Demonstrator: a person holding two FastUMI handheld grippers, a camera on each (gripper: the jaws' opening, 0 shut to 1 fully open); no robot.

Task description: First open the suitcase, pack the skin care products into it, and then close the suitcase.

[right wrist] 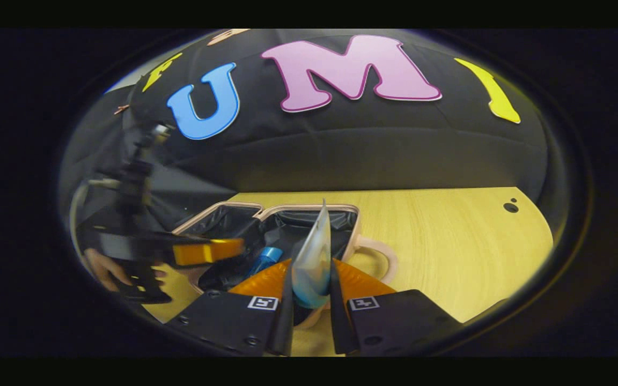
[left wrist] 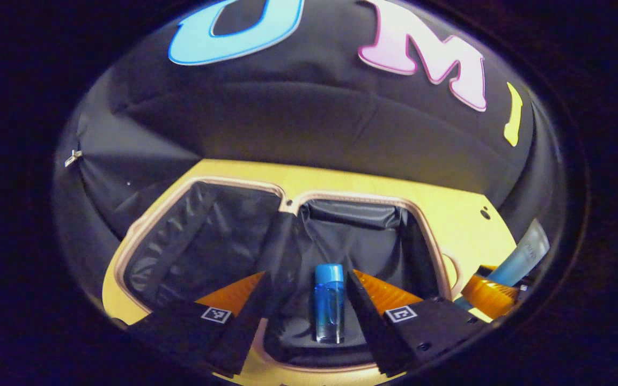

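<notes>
In the left gripper view, the left gripper (left wrist: 309, 316) hangs low over the open suitcase (left wrist: 287, 203) with its fingers spread wide and nothing between them. Seen through the gap, a blue bottle (left wrist: 329, 310) with a blue cap lies on the dark lining of the nearer compartment, untouched by either finger. Past it the black lining (left wrist: 362, 236) rises to the case's pale pink rim; a dark fabric divider (left wrist: 282, 241) separates this half from the other half, which lies open to the left with wrinkled black lining. The case rests flat on a light wooden table (left wrist: 448, 214). At the right edge of this view the right gripper (left wrist: 494, 295) appears with a pale blue tube (left wrist: 523, 257) rising from it.

In the right gripper view, the right gripper (right wrist: 310, 300) has its fingers drawn in narrow, both pressing on the tube (right wrist: 313, 257), which stands upright with its flat crimped end on top and its blue cap down. Just beyond it the suitcase (right wrist: 266, 212) lies open, its handle (right wrist: 381, 254) toward the bare table (right wrist: 448, 241), and the blue bottle (right wrist: 267, 257) lies inside. To the left, the left gripper (right wrist: 207, 251) reaches over the case, blurred, a hand (right wrist: 100, 268) holding it.
</notes>
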